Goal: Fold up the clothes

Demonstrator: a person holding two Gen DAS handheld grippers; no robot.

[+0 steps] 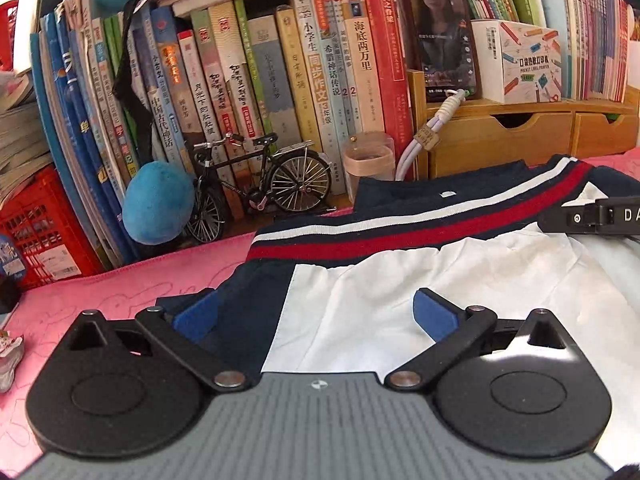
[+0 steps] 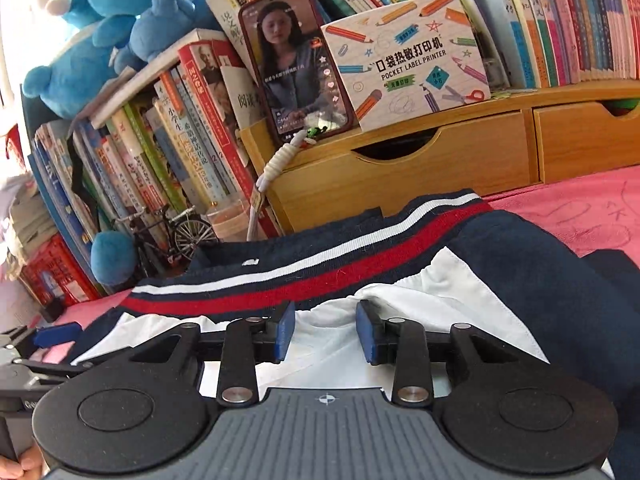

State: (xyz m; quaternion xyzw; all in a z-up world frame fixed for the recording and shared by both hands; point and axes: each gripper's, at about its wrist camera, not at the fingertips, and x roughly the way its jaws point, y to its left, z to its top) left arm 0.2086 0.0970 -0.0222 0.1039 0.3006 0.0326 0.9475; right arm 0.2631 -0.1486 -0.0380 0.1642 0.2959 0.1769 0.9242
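A navy and white garment with a red and white striped band lies on the pink cloth. My left gripper hovers wide open over its near edge. One blue pad is above the navy panel, the other above the white, and they grip nothing. In the right wrist view the same garment fills the foreground. My right gripper is open with a narrower gap, and rumpled white fabric shows between and under the pads without being pinched. The right gripper's black body enters the left wrist view at the right edge.
Rows of books stand close behind the garment. In front of them are a model bicycle, a blue plush and a clear cup. A wooden drawer unit carries a phone. A red crate sits at the left.
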